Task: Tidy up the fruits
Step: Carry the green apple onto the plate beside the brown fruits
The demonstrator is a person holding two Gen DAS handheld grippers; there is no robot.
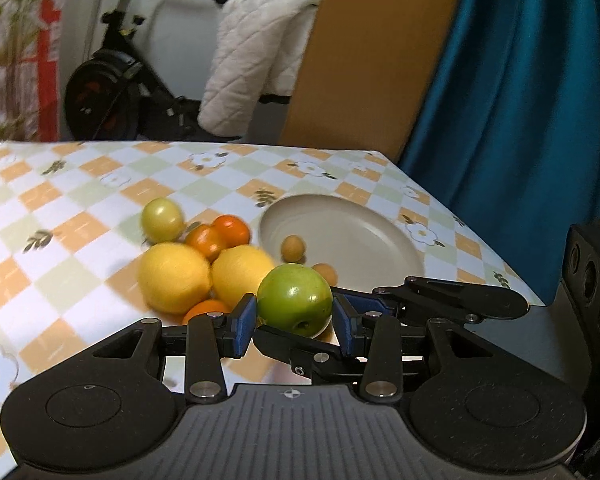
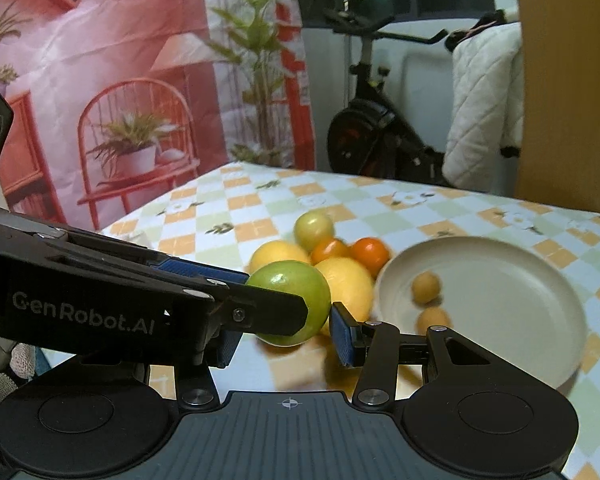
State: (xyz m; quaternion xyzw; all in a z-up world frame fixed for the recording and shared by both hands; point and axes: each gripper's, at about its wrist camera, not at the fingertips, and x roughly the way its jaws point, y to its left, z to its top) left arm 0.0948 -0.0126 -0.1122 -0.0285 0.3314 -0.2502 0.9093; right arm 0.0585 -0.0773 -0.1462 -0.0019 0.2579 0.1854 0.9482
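A green apple (image 1: 295, 298) sits between the blue pads of my left gripper (image 1: 296, 320), held above the checked tablecloth. The same green apple (image 2: 290, 300) shows in the right wrist view, where my right gripper (image 2: 288, 332) also stands around it, its right pad (image 2: 342, 336) just beside the fruit; the left gripper crosses in front. A beige plate (image 1: 360, 236) holds two small tan fruits (image 1: 293, 247). Left of the plate lie two lemons (image 1: 175, 276), three small oranges (image 1: 231, 230) and a pale green fruit (image 1: 162, 219).
The table's right edge (image 1: 480, 236) runs close by the plate, with a teal curtain (image 1: 520, 120) beyond it. An exercise bike (image 1: 112, 80) and a white quilted cloth (image 1: 256, 60) stand behind the table's far edge.
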